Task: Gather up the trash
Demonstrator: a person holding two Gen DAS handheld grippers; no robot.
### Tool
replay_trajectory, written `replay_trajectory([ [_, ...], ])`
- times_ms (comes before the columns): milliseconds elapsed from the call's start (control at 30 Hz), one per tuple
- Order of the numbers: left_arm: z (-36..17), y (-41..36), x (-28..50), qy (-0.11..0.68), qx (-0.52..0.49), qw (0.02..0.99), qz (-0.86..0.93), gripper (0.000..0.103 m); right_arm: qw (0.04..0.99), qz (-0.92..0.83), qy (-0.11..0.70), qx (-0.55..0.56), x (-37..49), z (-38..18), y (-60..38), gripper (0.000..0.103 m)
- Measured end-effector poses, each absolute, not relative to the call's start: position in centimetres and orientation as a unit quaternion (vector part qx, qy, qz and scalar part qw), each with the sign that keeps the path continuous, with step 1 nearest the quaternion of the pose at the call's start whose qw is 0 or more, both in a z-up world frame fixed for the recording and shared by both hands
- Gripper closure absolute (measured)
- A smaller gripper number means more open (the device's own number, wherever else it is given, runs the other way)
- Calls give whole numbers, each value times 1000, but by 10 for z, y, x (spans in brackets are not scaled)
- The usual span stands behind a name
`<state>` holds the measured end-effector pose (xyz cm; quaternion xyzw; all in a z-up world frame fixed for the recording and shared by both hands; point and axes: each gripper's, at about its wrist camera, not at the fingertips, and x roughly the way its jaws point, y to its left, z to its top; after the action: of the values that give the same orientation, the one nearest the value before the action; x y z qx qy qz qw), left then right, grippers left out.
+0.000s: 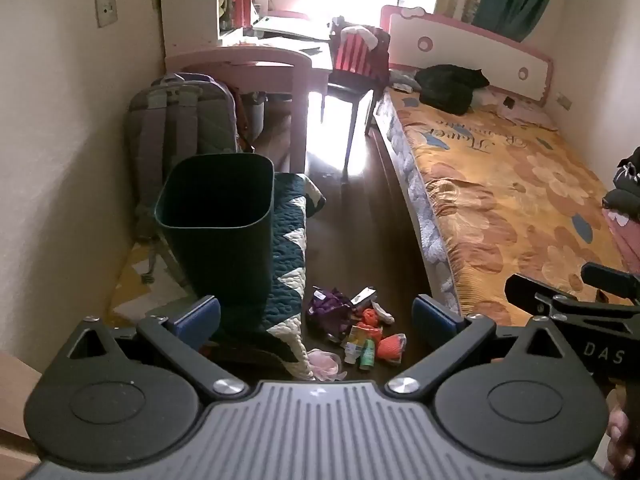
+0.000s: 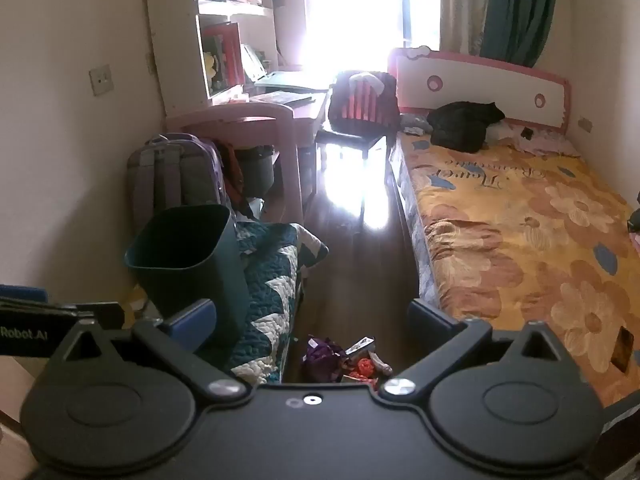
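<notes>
A pile of trash (image 1: 352, 328) lies on the dark wooden floor: a purple wrapper (image 1: 326, 308), orange crumpled bits (image 1: 390, 346), a small green bottle (image 1: 366, 354) and a pink scrap (image 1: 324, 362). A dark green bin (image 1: 216, 216) stands upright to its left on a quilt. My left gripper (image 1: 316, 312) is open and empty above the pile. My right gripper (image 2: 312, 322) is open and empty, with the pile (image 2: 344, 358) and the bin (image 2: 188, 256) below and ahead.
A teal and white quilt (image 1: 288, 264) lies by the bin. A grey backpack (image 1: 180, 128) leans on the left wall. A bed (image 1: 500, 184) with an orange floral cover fills the right. A pink desk (image 1: 248, 64) and a chair (image 1: 356, 68) stand at the back.
</notes>
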<state>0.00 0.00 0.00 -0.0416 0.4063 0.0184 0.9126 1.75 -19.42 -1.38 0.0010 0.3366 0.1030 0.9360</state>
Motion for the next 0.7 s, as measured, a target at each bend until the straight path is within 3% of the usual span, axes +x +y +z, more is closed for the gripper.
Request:
replay_trajectory([
  [700,3,12,-10,408,-60,911,20,0,935,104,339,4,14,-12,-191,1],
])
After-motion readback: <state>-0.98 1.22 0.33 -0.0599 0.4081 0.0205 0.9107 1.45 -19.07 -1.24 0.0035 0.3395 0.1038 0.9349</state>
